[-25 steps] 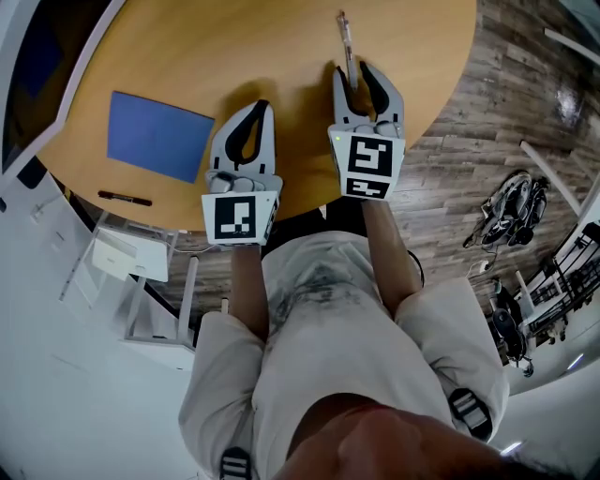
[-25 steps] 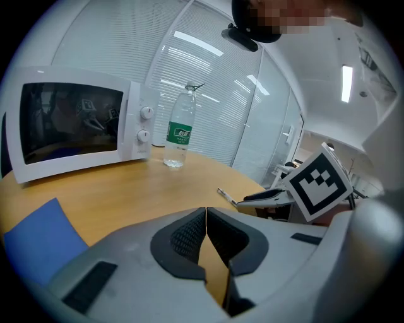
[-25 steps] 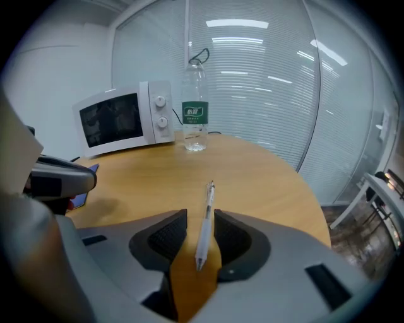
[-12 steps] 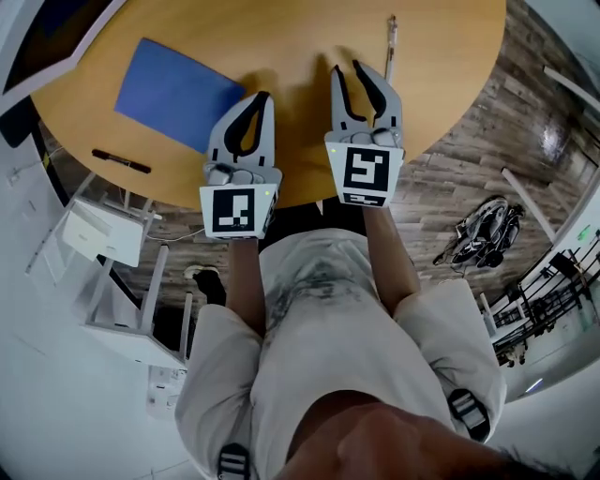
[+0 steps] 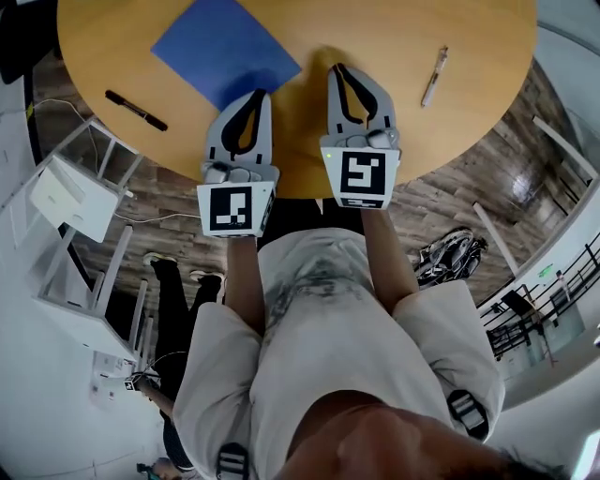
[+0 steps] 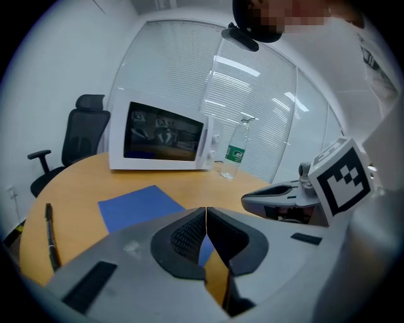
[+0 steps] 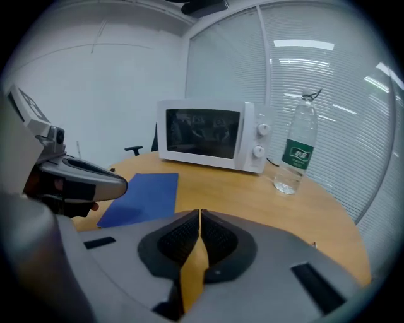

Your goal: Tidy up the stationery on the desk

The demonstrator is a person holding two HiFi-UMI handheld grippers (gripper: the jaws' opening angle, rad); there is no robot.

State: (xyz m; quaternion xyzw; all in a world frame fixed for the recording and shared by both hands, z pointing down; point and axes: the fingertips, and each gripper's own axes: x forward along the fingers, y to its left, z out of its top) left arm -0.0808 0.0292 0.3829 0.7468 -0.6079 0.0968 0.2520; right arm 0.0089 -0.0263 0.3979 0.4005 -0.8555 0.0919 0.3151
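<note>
Separately on round wooden desk (image 5: 375, 37), blue sheet (image 5: 225, 47), black marker (image 5: 136, 110), pen (image 5: 434, 77)

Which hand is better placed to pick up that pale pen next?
The right. The slim pale pen lies just right of the right gripper; the left gripper sits by the blue sheet. The right's jaws, just closed on nothing, must reopen.

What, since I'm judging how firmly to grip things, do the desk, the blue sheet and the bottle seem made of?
Desk: wood-look top, probably laminate or veneer; even tan colour, soft sheen.
Blue sheet: likely paper or thin card; matte, lies flat with crisp edges.
Bottle: apparently clear plastic; see-through body, green label band.
</note>
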